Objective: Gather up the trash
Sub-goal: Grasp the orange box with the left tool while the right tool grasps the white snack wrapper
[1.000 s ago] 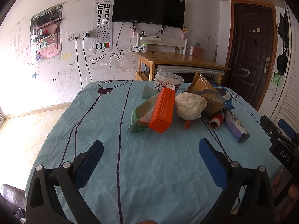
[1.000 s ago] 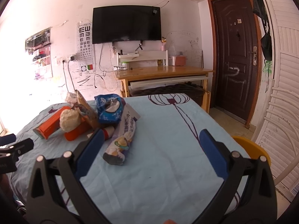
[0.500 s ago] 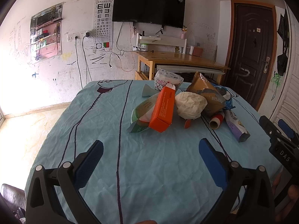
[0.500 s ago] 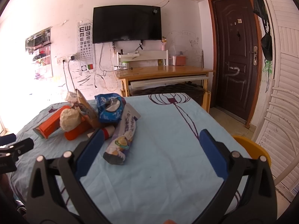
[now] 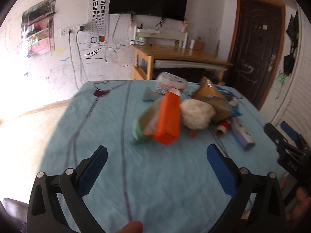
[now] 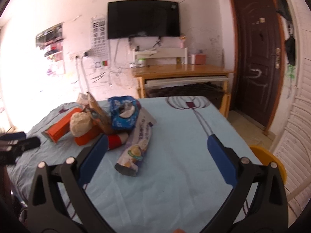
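We held the left gripper (image 5: 157, 153) wide, nothing between its blue pads, low over the near part of the surface (image 5: 155, 184) with its light blue cloth. From that view the trash lay in one heap toward 1 o'clock: an orange carton (image 5: 169, 120) leaning on a green-edged packet (image 5: 142, 125), a crumpled white paper ball (image 5: 196, 113) just right of it, a brown bag (image 5: 210, 95) behind the ball, and a purple wrapper (image 5: 242, 134) at the heap's right end. The picture was blurred, so we could not read finer details.

Our right gripper (image 6: 157, 141) was also spread wide and held nothing. In its view the heap sat at about 10 o'clock: the purple wrapper (image 6: 138, 143) nearest, lying lengthwise toward us; a red-and-white tube (image 6: 116, 140) touching its left side, partly hidden by the gripper's left finger; a blue bag (image 6: 123, 115) behind; the paper ball (image 6: 80, 122) and orange carton (image 6: 58, 127) farther left. A yellow rim (image 6: 272, 161) showed past the surface's right edge at 3 o'clock.
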Tool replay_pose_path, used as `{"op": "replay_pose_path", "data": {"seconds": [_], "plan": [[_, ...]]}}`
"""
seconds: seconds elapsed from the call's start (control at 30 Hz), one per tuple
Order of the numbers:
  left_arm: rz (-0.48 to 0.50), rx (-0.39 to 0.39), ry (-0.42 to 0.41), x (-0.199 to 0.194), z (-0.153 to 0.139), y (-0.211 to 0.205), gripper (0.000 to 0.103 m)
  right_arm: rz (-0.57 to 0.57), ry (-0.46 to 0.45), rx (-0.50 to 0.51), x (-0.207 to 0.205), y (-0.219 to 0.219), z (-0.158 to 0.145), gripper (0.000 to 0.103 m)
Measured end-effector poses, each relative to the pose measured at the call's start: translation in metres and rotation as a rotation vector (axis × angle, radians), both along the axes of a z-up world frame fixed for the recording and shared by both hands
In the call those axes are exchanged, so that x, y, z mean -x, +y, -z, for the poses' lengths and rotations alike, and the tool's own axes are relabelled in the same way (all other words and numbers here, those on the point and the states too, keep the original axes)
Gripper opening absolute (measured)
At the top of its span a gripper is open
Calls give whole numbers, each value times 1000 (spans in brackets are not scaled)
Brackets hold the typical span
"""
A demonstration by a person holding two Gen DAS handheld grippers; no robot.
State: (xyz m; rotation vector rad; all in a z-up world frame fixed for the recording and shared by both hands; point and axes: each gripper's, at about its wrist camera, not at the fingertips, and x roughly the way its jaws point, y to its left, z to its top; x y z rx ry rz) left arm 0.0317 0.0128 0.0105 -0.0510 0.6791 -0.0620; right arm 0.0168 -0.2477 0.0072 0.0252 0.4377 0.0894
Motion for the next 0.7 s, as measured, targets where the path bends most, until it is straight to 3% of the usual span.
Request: {"op": "replay_pose_path", "data": {"seconds": [0.17,0.33,0.4,0.47,0.53,0.7], "plan": [[-15,-72,37,-28,-15,3,94,-43,119,15,-25,1,5,98],[28,-128,100,-51,-24,-9,69,-91,226,-53,-42,-2,14,98],[35,-140,111,-57,-25,-12,68,-108,243,-40,-43,2,16,98],[70,-157,127,-63,-25,-20,67,-117,247,-30,-44,4,15,91],[122,-173,148,-65,-22,-30,67,-118,264,-13,-49,7,16,71],[235,-250,183,-69,-7,-52,67,-140,343,5,-66,11,23,64]]}}
